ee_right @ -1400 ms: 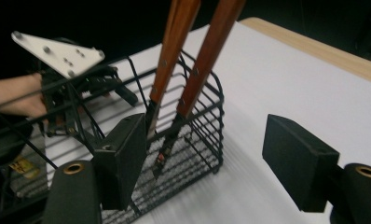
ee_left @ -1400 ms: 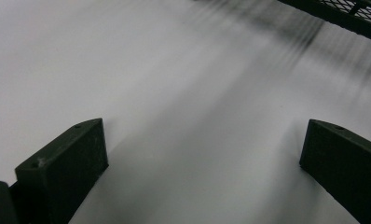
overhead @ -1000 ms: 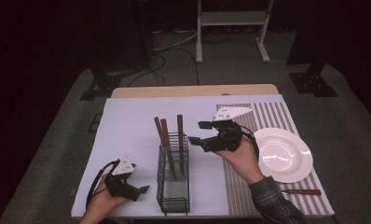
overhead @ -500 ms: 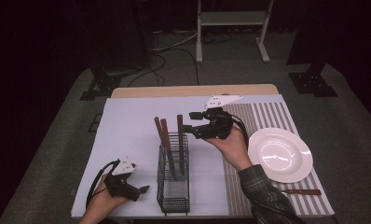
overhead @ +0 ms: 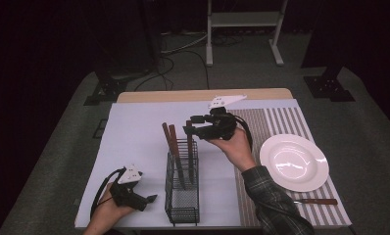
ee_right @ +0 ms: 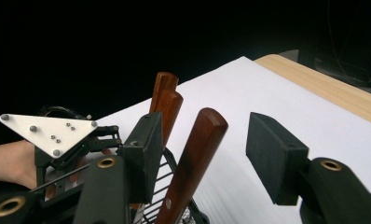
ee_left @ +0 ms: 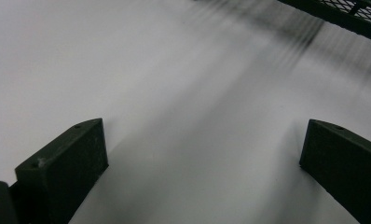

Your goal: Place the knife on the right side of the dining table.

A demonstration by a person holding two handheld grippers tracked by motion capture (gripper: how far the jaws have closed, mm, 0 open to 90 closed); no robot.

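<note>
Right gripper (ee_right: 200, 149) brackets wooden handle (ee_right: 193, 158), gaps both sides.

black grippers, grey plates, plaid sleeve (overhead: 274, 205)

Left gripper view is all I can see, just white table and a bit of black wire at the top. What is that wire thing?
Observer: It's a tall black wire basket with three brown wooden-handled utensils standing in it.
Operator: Where's the other gripper?
Observer: The right gripper is at the basket's far end. One brown wooden handle is between its jaws, which have just been closing, but the pads aren't pressing on it yet.
Operator: Is there anything else on the table?
Observer: A round white plate sits on a grey-and-white striped placemat, to the right of the basket.
</note>
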